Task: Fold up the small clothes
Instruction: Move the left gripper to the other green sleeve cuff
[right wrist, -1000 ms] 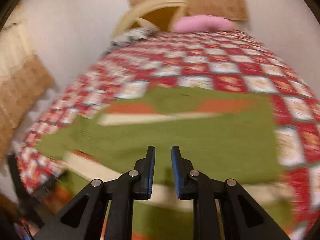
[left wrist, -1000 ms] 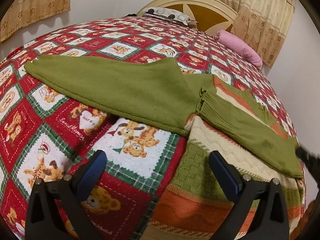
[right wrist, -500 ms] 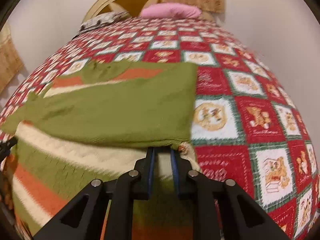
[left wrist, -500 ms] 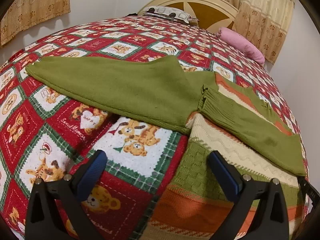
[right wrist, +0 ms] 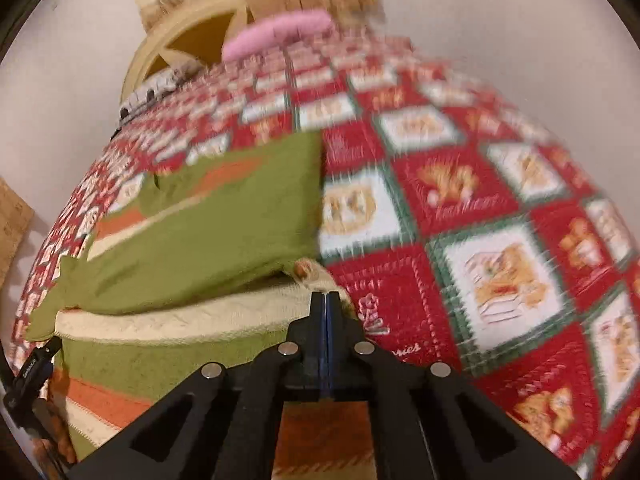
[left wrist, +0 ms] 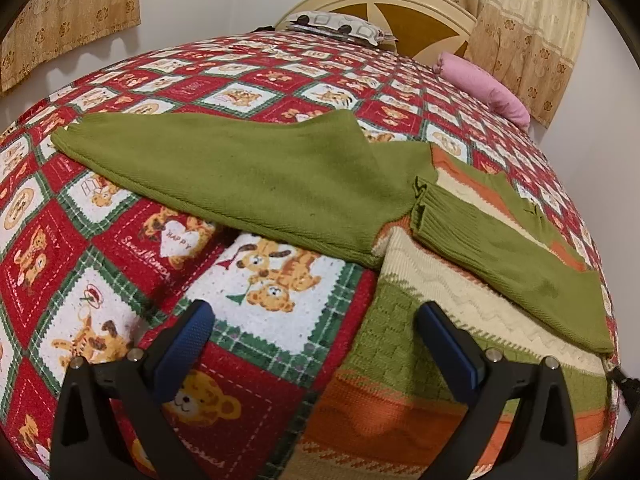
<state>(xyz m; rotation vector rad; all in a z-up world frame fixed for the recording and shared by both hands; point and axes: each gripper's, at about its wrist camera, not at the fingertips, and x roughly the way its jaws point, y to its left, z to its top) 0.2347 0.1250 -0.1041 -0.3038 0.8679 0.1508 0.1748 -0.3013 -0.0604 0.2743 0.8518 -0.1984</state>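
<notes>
Hand-held gripper (right wrist: 326, 300), shut, meets sweater (right wrist: 200, 224) on bedspread (right wrist: 460, 208).

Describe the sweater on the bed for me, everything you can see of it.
The sweater is a knit with plain green sleeves and a body banded in green, cream and orange, with a zigzag texture in the cream. It lies flat on the bedspread. One sleeve stretches out sideways; the other sleeve, with a ribbed cuff, is folded across the chest. The right gripper has its jaws shut at the sweater's side edge; a grip isn't clear.
</notes>
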